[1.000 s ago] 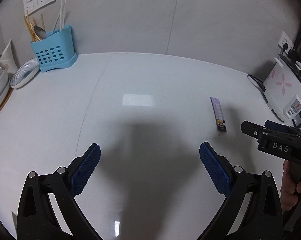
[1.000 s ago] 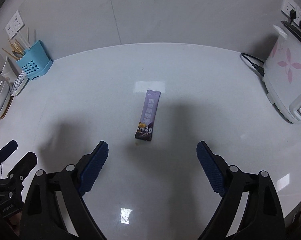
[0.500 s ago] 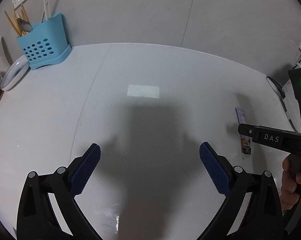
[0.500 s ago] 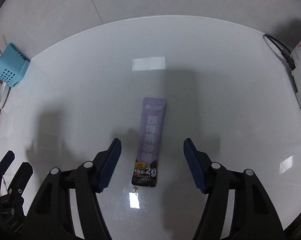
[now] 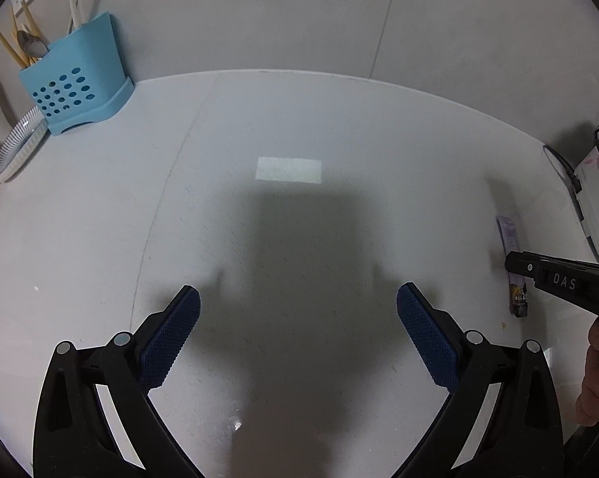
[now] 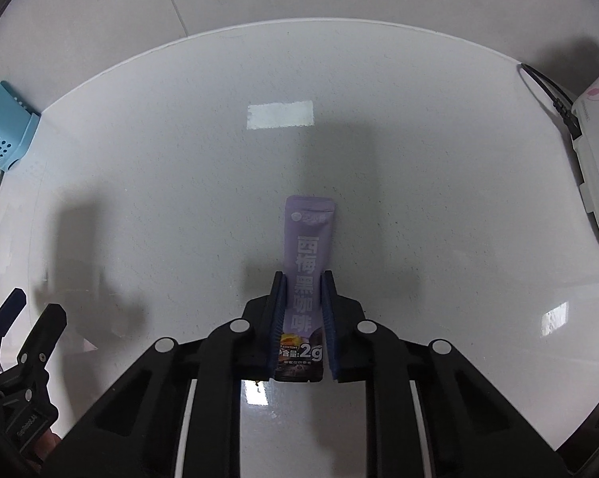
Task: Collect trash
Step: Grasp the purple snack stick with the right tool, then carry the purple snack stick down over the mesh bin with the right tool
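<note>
Sachet point(image 6: 304, 279): long, narrow, flat packet, lilac with white printed characters, dark band at the near end marked 2g; lying lengthwise on the counter, near half set between the right gripper's pads, far half sticking out past the fingertips; seen edge-on at the right side of the left wrist view point(image 5: 512, 255), partly behind the right tool's black finger.
Right gripper point(image 6: 302, 279): closed in tight against both long edges of the sachet, blue pads pressed to either side; black plastic linkage with round silver pivots.
Pads point(image 6: 326, 310): dark blue, fine cross-hatched rubber texture, slim and rectangular.
Left gripper point(image 5: 298, 298): spread wide apart, holding nothing, over bare counter well left of the sachet; same black frame and blue textured pads.
Hand point(image 5: 596, 382): person's fingers wrapped on the right tool's handle, at the right edge of the left wrist view.
Counter point(image 6: 180, 183): white, smooth, glossy, faintly speckled, mirroring a rectangular ceiling light.
Wall point(image 5: 299, 16): large pale grey tiles with thin seams.
Utensil holder point(image 5: 72, 91): light blue plastic with round holes, chopsticks and a spoon standing inside, back left corner.
Dish point(image 5: 18, 143): ribbed white rim, leaning just beside the holder.
Appliance point(image 6: 596, 151): white casing with pink flower print, black cord, far right.
</note>
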{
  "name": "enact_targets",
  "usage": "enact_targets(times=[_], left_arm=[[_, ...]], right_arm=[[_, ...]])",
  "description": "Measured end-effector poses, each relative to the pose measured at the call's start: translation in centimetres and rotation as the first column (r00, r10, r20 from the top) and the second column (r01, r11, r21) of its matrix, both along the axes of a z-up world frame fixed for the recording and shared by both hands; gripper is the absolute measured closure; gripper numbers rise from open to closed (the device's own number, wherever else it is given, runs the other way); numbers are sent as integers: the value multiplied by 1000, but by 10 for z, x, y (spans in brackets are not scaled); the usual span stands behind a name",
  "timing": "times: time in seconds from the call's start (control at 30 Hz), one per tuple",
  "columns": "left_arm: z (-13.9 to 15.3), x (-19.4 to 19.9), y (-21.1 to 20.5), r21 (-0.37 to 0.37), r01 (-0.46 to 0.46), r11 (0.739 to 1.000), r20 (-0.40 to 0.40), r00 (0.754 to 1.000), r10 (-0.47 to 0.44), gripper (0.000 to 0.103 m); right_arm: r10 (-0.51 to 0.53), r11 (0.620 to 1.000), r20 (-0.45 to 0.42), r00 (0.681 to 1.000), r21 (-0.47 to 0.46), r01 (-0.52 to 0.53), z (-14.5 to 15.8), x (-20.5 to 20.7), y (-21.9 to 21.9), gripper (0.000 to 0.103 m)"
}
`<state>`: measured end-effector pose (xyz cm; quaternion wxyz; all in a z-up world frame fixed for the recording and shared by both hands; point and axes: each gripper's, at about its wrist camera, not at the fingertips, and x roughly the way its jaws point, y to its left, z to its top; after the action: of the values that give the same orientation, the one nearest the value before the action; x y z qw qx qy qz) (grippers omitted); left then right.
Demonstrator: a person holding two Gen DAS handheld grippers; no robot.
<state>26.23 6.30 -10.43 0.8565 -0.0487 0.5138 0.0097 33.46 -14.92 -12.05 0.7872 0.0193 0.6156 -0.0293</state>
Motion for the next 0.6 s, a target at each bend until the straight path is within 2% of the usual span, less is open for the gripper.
enact_targets(times=[0.2, 0.23, 0.4, 0.6], left_arm=[[4, -6, -1, 5, 7, 1000, 6, 1000, -7, 6], [5, -8, -1, 5, 6, 1000, 8, 1000, -7, 6], [13, -21, -2, 5, 12, 1000, 24, 1000, -12, 6], [30, -44, -7, 14, 18, 1000, 53, 998, -19, 6]], right_arm=[[-9, 1000, 22, 1000, 8, 9, 5, -11, -9, 89], [-10, 1000, 26, 1000, 4, 10, 5, -5, 10, 89], [-8, 1000, 57, 998, 1, 8, 15, -16, 10, 89], [-6, 1000, 98, 995, -5, 6, 34, -44, 9, 89]])
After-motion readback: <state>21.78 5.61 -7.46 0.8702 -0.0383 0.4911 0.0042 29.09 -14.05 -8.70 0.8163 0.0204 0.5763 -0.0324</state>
